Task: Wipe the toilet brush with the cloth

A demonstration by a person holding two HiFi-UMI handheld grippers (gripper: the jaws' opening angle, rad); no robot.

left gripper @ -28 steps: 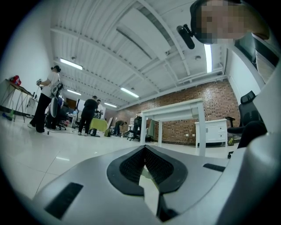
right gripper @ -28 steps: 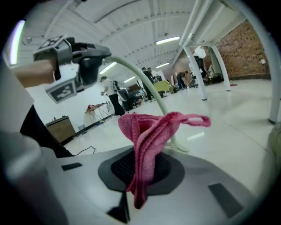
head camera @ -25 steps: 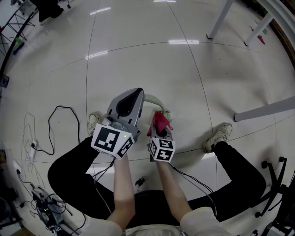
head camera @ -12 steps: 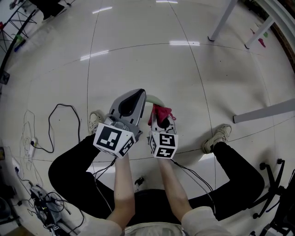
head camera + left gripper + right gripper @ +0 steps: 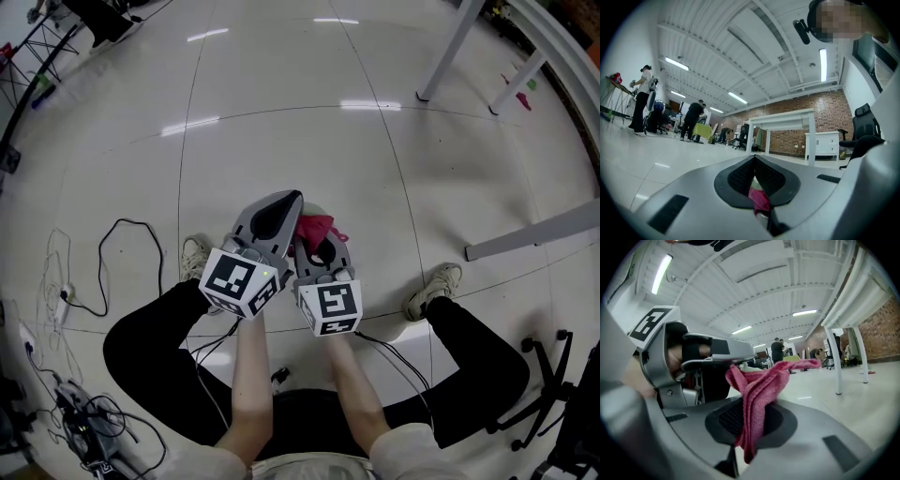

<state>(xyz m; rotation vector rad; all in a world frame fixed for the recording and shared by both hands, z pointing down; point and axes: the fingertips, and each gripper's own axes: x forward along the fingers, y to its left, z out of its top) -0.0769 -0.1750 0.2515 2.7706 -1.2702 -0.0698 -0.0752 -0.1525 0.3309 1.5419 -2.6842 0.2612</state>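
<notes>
One pink cloth (image 5: 759,390), clamped — right gripper (image 5: 747,423) jaws.

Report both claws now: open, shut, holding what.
Left claw: shut on the pale toilet brush.
Right claw: shut on the pink cloth.

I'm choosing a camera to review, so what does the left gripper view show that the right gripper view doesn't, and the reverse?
Left gripper view only: the left gripper closed on the pale toilet brush, and a white cabinet. Right gripper view only: the right gripper pinching the pink cloth, and the left gripper's marker cube. Both: the cloth, white table legs, distant people, ceiling lights.
</notes>
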